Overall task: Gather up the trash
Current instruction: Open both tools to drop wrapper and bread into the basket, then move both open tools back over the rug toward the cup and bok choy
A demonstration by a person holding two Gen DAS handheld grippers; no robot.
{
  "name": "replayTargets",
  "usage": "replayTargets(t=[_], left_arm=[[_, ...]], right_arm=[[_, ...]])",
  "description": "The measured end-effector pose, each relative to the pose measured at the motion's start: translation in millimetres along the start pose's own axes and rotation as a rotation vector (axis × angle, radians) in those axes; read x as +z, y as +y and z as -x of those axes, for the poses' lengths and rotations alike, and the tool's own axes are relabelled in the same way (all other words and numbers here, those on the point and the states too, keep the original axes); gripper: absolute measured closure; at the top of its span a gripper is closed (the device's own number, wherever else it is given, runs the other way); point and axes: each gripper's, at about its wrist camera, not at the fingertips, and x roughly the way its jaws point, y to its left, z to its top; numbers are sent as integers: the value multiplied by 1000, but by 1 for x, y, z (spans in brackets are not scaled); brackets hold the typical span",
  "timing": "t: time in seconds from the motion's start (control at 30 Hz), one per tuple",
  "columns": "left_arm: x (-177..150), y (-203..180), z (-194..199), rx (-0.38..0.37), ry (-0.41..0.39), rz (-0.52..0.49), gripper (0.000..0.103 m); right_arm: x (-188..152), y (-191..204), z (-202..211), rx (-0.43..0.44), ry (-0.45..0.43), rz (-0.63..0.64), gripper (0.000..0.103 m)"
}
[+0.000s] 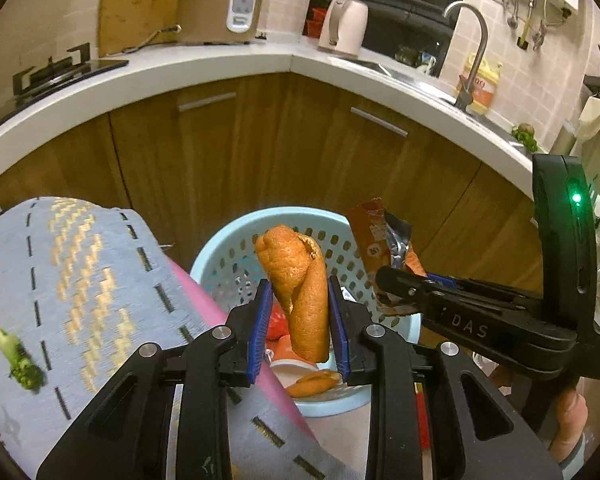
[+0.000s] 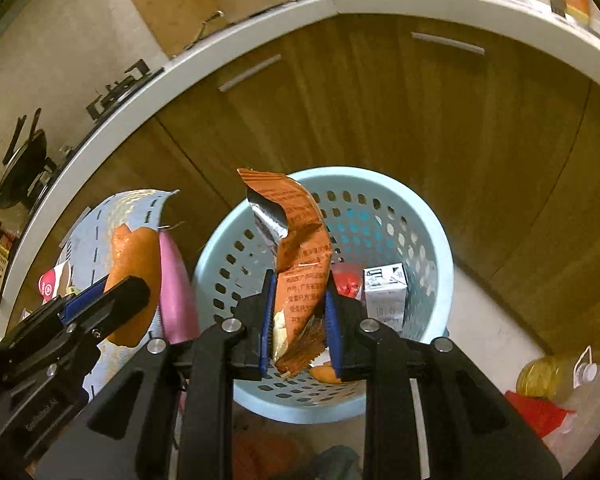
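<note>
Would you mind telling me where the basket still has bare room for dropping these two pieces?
The blue basket looks free along its far perforated wall, behind the milk carton. Its near side is crowded: carton, red scrap and peel pieces. The left gripper holds orange peel, the right gripper a wrapper.

Left tool (image 1: 298, 312) and right tool (image 2: 300, 320) both clamped, side by side.
</note>
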Motion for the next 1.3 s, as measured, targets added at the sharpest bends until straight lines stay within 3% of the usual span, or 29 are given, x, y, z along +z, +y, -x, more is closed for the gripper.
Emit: replayTargets(t=[0.17, 0.2, 0.27, 0.33, 0.8, 1.1, 1.3], left_arm=[[2, 5, -10, 7, 24, 28, 72], [3, 6, -11, 8, 25, 32, 66], [6, 7, -10, -1, 22, 40, 55], [7, 8, -7, 4, 6, 42, 46], [0, 38, 31, 7, -54, 110, 44], [-6, 84, 84, 64, -142, 198, 44], [-15, 133, 124, 146, -201, 287, 44]], right_arm=[[1, -7, -8, 0, 22, -30, 79], [1, -8, -8, 9, 25, -37, 77], [2, -10, -10, 22, 28, -55, 62], [4, -11, -9, 16, 21, -56, 55], [7, 5, 6, 38, -15, -35, 54], [12, 69, 24, 90, -56, 89, 55], [8, 125, 22, 141, -51, 186, 54]])
